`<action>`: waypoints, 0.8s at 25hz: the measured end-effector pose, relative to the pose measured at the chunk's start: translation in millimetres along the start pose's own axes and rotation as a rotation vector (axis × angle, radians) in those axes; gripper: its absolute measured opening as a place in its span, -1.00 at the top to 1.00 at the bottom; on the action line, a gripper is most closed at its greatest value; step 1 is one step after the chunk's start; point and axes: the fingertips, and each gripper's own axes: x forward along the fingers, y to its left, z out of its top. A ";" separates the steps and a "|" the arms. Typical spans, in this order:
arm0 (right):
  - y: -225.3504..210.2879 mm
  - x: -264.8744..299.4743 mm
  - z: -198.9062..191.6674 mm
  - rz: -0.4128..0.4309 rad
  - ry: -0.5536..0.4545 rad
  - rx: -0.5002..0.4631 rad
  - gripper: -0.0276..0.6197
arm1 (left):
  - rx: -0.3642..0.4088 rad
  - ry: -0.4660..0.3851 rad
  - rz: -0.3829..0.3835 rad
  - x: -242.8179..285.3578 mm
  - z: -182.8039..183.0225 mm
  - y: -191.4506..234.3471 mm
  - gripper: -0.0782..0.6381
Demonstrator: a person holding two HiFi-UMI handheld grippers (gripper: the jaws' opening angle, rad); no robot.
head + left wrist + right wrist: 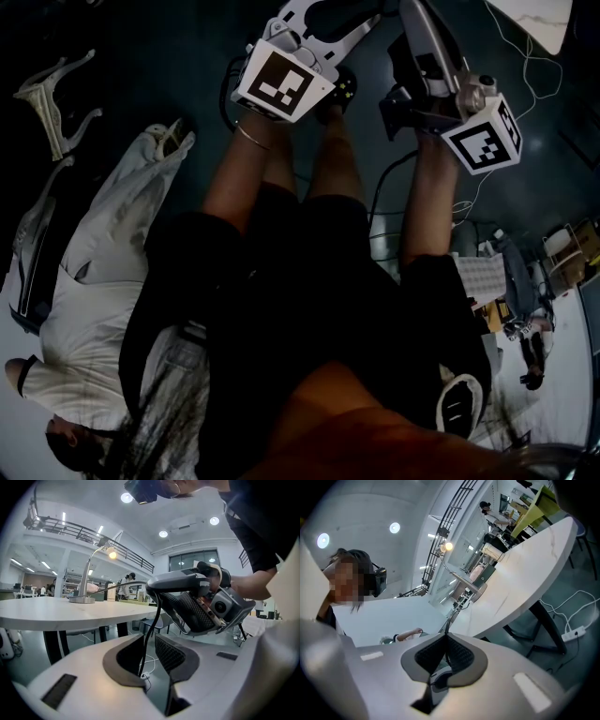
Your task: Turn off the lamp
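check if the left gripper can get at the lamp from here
Probably not yet: the lit lamp stands far off on the white table, well beyond the left gripper; the path looks free.

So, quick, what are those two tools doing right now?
Left tool: open, gripping nothing.
Right tool: closed, nothing between its jaws.

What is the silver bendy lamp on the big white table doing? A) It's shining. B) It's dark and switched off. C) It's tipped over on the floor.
A: the silver bendy-necked desk lamp stands upright on the white table, and its bulb glows warm yellow in both gripper views.
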 end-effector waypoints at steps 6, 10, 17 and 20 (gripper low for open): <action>-3.6 -1.9 -3.8 -0.007 0.006 0.002 0.88 | 0.011 -0.017 -0.017 5.1 4.7 -5.2 0.61; -6.6 -3.0 -5.0 -0.015 0.007 0.005 0.88 | 0.029 -0.027 -0.019 4.7 8.7 -6.6 0.62; -5.4 -12.3 -5.5 -0.010 -0.022 0.026 0.88 | 0.142 0.011 -0.020 1.6 9.2 -23.2 0.72; -3.0 -17.2 -5.6 -0.004 -0.038 0.006 0.88 | 0.167 0.011 -0.020 -1.5 11.8 -30.3 0.72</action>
